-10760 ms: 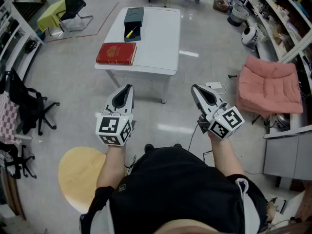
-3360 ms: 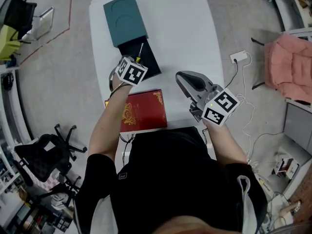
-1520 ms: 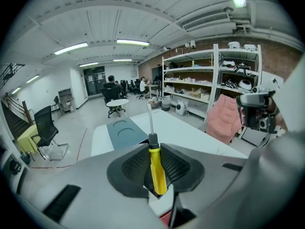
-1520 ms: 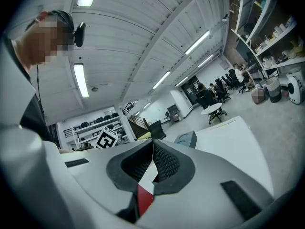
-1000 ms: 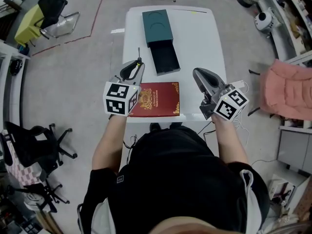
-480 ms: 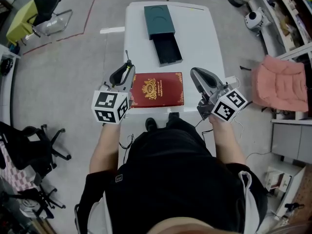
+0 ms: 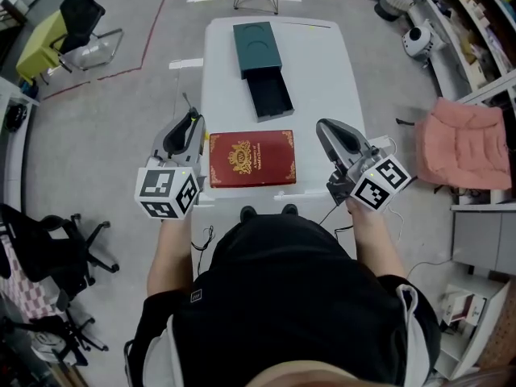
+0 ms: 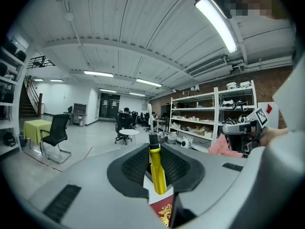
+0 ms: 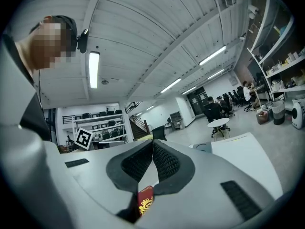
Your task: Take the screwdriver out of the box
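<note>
My left gripper (image 7: 190,119) hangs beside the left edge of the white table (image 7: 330,71), shut on the screwdriver. In the left gripper view its yellow handle (image 8: 157,168) stands between the jaws, black collar upward. The thin shaft (image 7: 187,101) sticks out past the fingertips in the head view. The dark teal box (image 7: 257,48) lies at the table's far end with its black drawer (image 7: 270,95) pulled out and nothing in it. My right gripper (image 7: 324,129) hovers over the table's near right corner, jaws shut on nothing, which the right gripper view (image 9: 153,146) confirms.
A red book (image 7: 251,158) with a gold emblem lies on the near part of the table between the grippers. A pink padded chair (image 7: 458,147) stands right, black office chairs (image 7: 56,244) left. A white plug and cable (image 7: 385,145) hang off the table's right edge.
The left gripper has drawn back and to the left off the table's edge, carrying the screwdriver away from the box. The right gripper has pulled back slightly.
</note>
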Tool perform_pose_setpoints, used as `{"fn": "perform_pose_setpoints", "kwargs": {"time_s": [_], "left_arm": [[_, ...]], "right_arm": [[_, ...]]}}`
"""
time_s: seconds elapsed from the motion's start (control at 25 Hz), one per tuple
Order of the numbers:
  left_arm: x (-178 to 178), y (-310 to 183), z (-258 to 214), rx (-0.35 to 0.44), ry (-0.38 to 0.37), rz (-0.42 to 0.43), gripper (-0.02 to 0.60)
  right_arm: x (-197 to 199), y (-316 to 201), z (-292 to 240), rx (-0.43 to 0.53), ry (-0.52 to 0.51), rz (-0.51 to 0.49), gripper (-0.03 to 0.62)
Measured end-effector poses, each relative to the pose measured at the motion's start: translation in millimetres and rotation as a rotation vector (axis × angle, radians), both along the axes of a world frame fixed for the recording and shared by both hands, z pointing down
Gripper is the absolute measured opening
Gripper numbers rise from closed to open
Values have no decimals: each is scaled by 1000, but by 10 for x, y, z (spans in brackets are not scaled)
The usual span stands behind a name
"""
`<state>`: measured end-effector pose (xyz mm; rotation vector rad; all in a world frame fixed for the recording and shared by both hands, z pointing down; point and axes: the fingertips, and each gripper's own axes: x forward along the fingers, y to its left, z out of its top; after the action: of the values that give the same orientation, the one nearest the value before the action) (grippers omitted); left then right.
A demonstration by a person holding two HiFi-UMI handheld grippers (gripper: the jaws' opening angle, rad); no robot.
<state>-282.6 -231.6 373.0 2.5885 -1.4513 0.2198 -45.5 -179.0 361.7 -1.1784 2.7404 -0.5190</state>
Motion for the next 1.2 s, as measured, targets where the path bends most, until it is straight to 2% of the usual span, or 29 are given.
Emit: {"fn": "perform_pose_setpoints", "kwargs": {"time_s": [0.2,0.44,0.84,1.2], "left_arm": [[106,44,-178,37,13,-35,83],[258,73,-238,52,13,-40,83],[411,108,-298,66,21,-46,83],[409,145,-313,70,18,-56,83]], "right_arm": [[300,36,-140,40,-5,22,29],[533,52,-214,83,-4,46,29],[703,63,-265,103,16,43,29],[718,80,-287,120,48,40,28]]}}
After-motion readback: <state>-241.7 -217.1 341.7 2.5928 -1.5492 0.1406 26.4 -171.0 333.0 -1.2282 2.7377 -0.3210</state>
